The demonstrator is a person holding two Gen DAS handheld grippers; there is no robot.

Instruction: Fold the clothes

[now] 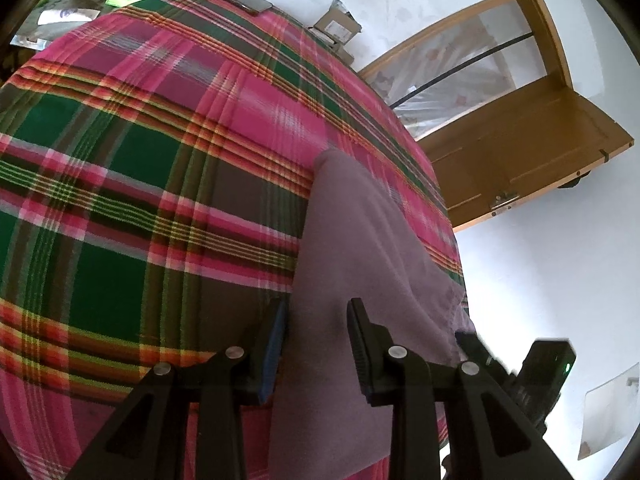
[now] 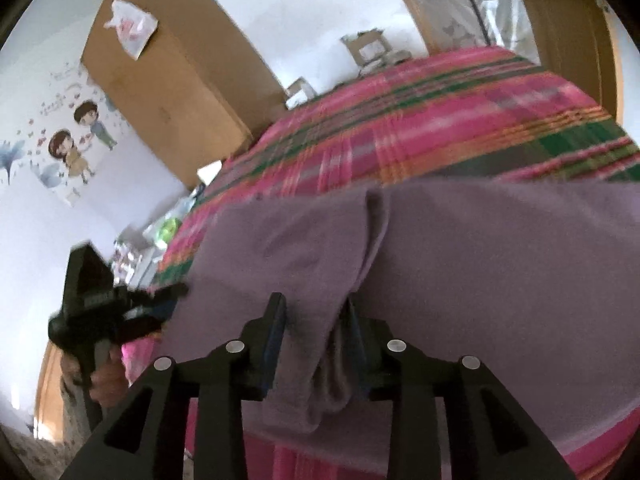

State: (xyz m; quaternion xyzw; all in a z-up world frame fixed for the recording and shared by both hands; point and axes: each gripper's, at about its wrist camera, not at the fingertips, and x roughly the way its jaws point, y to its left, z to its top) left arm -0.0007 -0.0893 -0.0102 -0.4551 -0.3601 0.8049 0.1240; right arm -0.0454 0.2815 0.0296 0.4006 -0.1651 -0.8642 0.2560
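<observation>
A mauve garment (image 1: pixel 360 264) is seen lying along the near edge of a plaid-covered bed (image 1: pixel 140 168), its long axis stretched between the left gripper (image 1: pixel 316 344) and right gripper (image 2: pixel 316 340), whose half-spread fingers each straddle gathered cloth, firm pinching unconfirmed.

Plaid-covered bed (image 1: pixel 168 152) with a mauve garment (image 2: pixel 480 248) and, far off, a phone (image 1: pixel 247 1).

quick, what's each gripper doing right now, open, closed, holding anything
Left gripper: purple garment between its fingers; a firm grip cannot be told.
Right gripper: closed on a bunched fold of that garment.
</observation>
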